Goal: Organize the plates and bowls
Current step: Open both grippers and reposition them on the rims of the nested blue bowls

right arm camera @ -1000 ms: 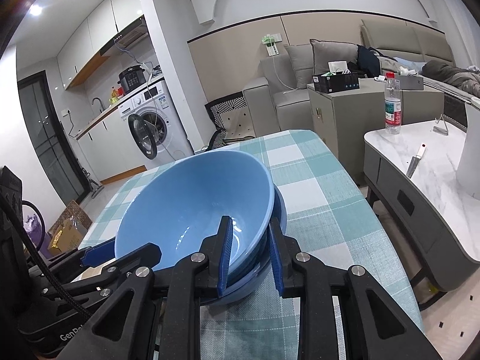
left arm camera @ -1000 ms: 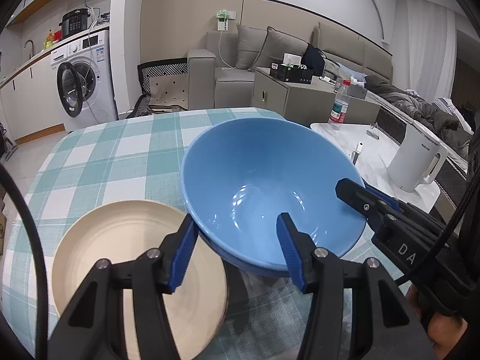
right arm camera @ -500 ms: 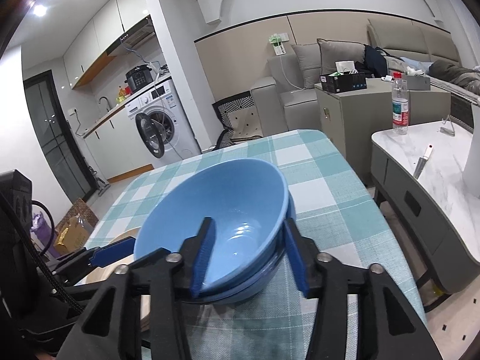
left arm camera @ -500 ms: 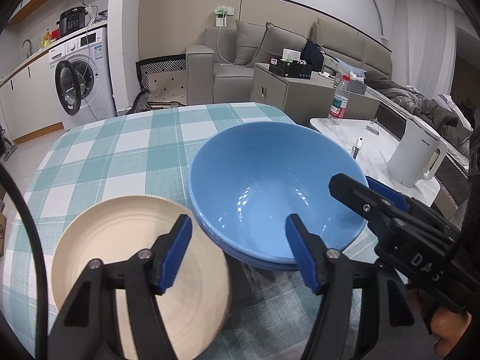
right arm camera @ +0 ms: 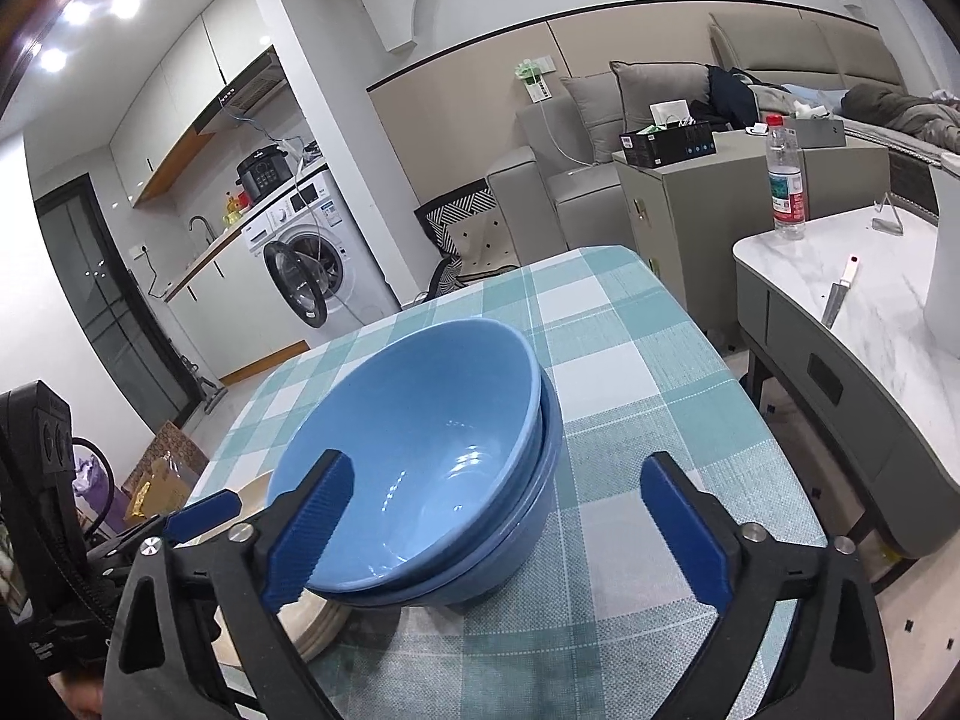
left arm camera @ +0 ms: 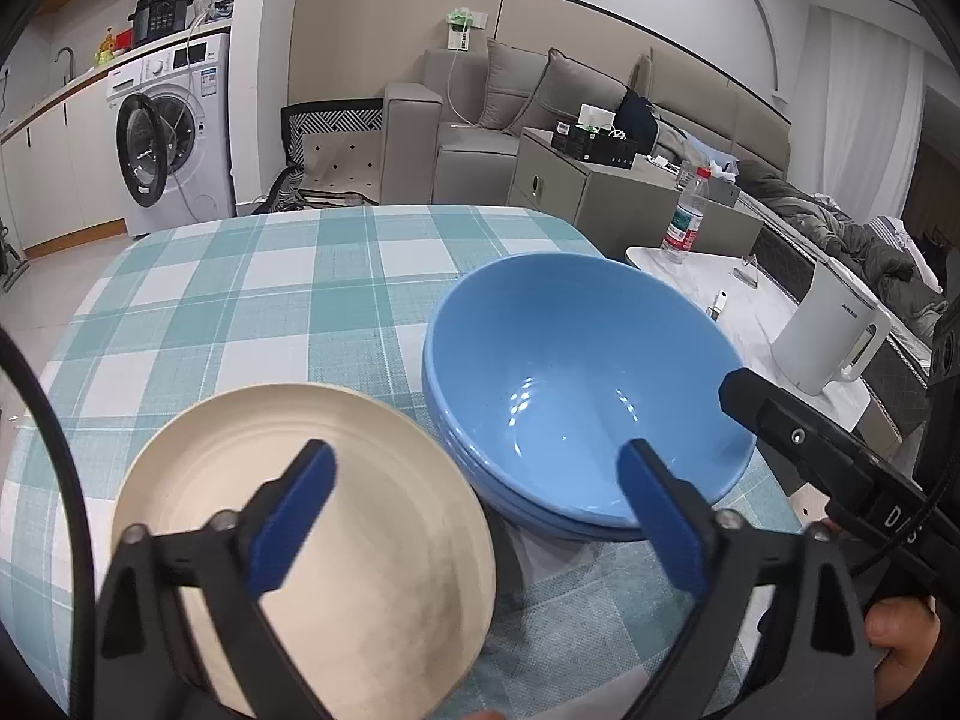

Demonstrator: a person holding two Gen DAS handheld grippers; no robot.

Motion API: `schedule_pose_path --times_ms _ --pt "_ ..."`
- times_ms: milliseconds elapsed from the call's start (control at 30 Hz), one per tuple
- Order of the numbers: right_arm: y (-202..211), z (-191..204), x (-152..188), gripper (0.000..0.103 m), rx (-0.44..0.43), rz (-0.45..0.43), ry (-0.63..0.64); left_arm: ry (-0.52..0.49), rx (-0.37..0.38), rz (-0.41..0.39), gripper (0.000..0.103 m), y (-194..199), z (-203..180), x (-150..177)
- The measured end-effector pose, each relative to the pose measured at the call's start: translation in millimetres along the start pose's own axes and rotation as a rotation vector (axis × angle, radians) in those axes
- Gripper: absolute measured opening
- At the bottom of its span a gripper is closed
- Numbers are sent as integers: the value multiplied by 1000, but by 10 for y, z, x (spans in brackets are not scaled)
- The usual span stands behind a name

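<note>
While both grippers spread apart, the scene reads as follows.
Bowls: two blue bowls nested one in the other, standing on the checked tablecloth at centre-right of the left wrist view and centre of the right wrist view.
Plates: a cream plate just beside the bowls at lower left; only the right wrist view shows it as a stack partly hidden behind the bowls.
Left gripper: jaws opening, wide, pads clear of the bowl rim; one finger over the plate, the other over the near rim.
Right gripper: jaws opening, wide, the bowls between them but not pressed.
View difference: the left wrist view alone shows the white kettle at right.
Surroundings: washing machine, sofa, water bottle on the marble table.
Change: a second ago the right jaws pinched the bowl rim and the left jaws stood narrower; now both have let go.
</note>
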State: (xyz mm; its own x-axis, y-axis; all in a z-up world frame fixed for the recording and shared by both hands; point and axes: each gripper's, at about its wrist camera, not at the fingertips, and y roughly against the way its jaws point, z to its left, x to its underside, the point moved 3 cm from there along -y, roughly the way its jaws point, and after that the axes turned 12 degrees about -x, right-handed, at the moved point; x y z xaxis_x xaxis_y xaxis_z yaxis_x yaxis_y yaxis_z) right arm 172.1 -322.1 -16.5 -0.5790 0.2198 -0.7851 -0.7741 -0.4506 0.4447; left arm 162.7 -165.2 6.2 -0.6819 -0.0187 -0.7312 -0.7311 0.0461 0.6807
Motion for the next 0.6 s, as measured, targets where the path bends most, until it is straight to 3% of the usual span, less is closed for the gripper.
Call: schedule_pose_path --times_ms 400,600 --pt "109 54 -70 102 -12 8 40 -27 25 -9 103 -44 161 -25" --pt "104 96 -123 102 -10 29 79 10 36 -8 103 -107 313 -63"
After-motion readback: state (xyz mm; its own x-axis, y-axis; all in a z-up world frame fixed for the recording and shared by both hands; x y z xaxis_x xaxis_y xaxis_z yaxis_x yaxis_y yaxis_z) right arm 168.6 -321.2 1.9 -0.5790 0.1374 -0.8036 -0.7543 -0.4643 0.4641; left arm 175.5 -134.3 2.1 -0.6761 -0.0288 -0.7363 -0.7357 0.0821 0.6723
